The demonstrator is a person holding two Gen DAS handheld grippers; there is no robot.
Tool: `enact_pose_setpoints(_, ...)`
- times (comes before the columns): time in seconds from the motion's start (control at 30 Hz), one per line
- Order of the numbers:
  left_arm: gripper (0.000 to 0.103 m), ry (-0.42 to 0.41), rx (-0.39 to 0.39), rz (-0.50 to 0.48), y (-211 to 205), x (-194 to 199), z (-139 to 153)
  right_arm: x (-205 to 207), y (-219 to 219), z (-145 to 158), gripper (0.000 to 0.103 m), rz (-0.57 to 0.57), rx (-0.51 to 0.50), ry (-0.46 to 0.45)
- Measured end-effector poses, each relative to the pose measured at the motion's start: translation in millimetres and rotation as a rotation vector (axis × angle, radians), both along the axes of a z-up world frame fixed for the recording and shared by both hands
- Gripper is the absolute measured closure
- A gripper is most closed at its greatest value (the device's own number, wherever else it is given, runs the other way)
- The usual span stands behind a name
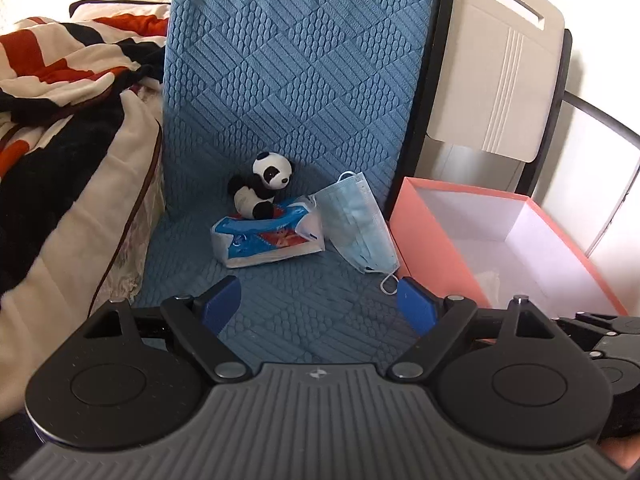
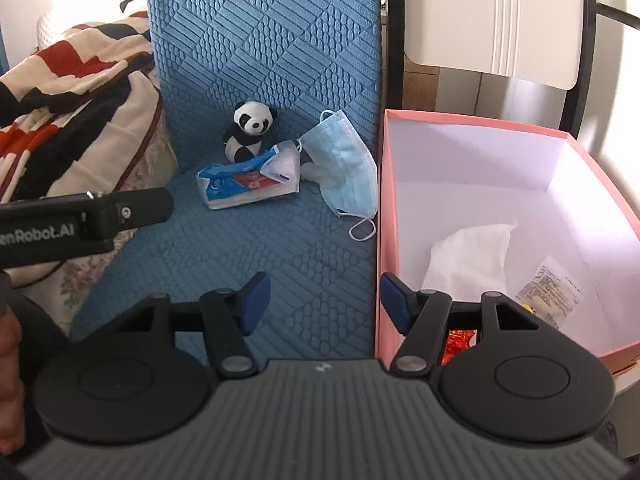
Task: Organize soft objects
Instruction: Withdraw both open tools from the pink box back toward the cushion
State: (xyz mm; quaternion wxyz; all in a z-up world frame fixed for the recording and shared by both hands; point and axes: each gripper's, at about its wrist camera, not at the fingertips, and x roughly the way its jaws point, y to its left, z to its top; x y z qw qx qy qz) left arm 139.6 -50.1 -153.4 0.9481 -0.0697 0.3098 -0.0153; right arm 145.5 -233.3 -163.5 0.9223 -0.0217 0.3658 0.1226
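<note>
Both grippers held wide open and empty, left gripper [image 1: 320, 304] and right gripper [image 2: 324, 300] kept well short of the panda plush [image 1: 262, 188], tissue pack [image 1: 268, 240] and face mask [image 1: 360, 224], all piled on the blue quilted cushion [image 1: 288, 80], pink box [image 2: 500, 200] set just beside, white cloth [image 2: 468, 260] already inside.

We see a toy panda [image 1: 262, 190] sitting on a crumpled tissue pack [image 1: 269, 237], a blue face mask [image 1: 358, 224] beside an open pink box [image 2: 500, 216].

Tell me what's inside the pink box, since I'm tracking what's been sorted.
The pink box holds a white cloth, a labelled packet and something orange. The right gripper hides the near corner.
</note>
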Motion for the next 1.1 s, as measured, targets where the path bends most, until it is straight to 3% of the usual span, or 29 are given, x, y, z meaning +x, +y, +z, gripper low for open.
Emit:
enact_pose_setpoints(0.57, 0.014, 0.017, 0.055, 0.001, 14.1, 44.3, -28.3, 24.9, 33.0, -26.3, 0.04, 0.069, 0.008, -0.003)
enact_pose_setpoints(0.97, 0.014, 0.06, -0.011, 0.02, 33.8, 85.1, -38.6, 63.0, 48.1, -33.9, 0.04, 0.095, 0.04, 0.0)
enact_pose_setpoints(1.1, 0.014, 0.056, 0.008, 0.024, 40.5, 101.8, -39.3, 75.5, 56.2, -35.3, 0.04, 0.103, 0.029, -0.013)
